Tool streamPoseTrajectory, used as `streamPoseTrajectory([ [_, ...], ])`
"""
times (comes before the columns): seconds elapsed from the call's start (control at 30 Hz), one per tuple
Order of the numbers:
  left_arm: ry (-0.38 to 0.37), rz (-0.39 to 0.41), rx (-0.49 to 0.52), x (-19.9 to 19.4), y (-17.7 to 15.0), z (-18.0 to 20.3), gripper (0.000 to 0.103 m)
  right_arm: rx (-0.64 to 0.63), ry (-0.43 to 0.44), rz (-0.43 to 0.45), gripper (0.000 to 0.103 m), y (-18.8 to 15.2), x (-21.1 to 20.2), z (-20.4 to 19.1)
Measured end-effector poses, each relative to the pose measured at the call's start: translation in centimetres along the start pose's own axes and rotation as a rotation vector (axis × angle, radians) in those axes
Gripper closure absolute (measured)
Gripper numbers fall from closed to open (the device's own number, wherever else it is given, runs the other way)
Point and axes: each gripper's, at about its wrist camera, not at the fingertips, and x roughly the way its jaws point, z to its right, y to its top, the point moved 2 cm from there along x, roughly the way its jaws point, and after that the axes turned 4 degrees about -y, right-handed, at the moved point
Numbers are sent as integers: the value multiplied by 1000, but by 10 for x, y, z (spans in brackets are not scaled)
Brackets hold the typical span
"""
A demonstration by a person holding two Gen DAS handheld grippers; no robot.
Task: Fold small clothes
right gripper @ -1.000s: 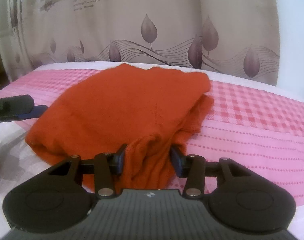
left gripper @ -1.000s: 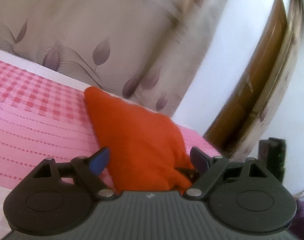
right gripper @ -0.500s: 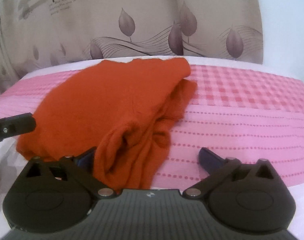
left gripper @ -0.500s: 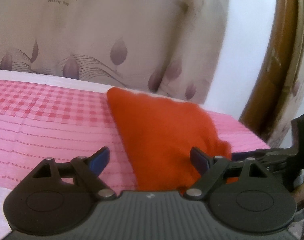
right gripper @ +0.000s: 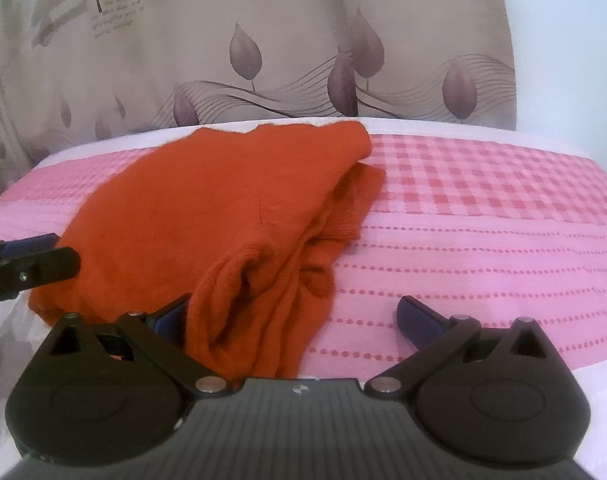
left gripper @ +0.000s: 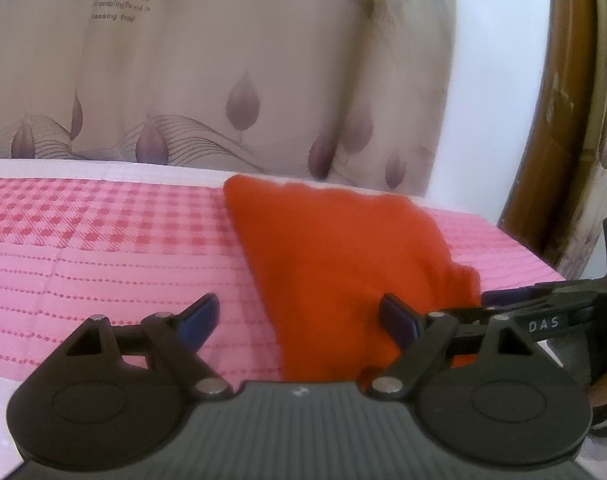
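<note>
An orange knit garment [right gripper: 223,208] lies on the pink bedspread [right gripper: 483,240], partly folded, with a bunched sleeve end near my right gripper. It also shows in the left wrist view [left gripper: 343,264]. My right gripper [right gripper: 295,320] is open, the bunched cloth lying loose between its jaws toward the left finger. My left gripper [left gripper: 299,320] is open over the garment's left edge, holding nothing. The left gripper's finger shows at the left of the right wrist view [right gripper: 27,268]; the right gripper shows at the right of the left wrist view [left gripper: 543,312].
A beige curtain with leaf print [right gripper: 303,48] hangs behind the bed. A white wall [left gripper: 491,92] and a brown wooden frame [left gripper: 563,100] stand at the right of the left wrist view. The bedspread's white edge [right gripper: 599,384] runs along the near side.
My right gripper opened and let go of the bunched sleeve, then drew back a little. My left gripper swung left and levelled, staying open.
</note>
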Motion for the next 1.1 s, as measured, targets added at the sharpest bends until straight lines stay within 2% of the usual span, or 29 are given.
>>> streamPoseTrajectory([
  [0.3,11,-7,16,2,-1,1,16,52,28,19,0,-1,-3,6],
  [0.53,26,-8,22,1,-1,3,16,152,80,78,0,0,-11,23],
  [0.63,-22,13,-12,-5,5,-5,16,222,95,90,0,0,-13,34],
  [0.73,-79,1,-124,-1,18,-23,16,266,140,55,0,4,-10,42],
  [0.9,-267,-172,-303,46,31,-58,16,402,244,-5,0,18,8,57],
  [0.93,-317,-200,-317,55,31,-61,16,414,277,-27,0,22,15,58],
  [1.0,-369,-241,-328,72,32,-62,16,399,302,-51,0,31,25,54],
  [1.1,-397,-274,-316,95,32,-60,16,363,321,-86,0,44,40,47],
])
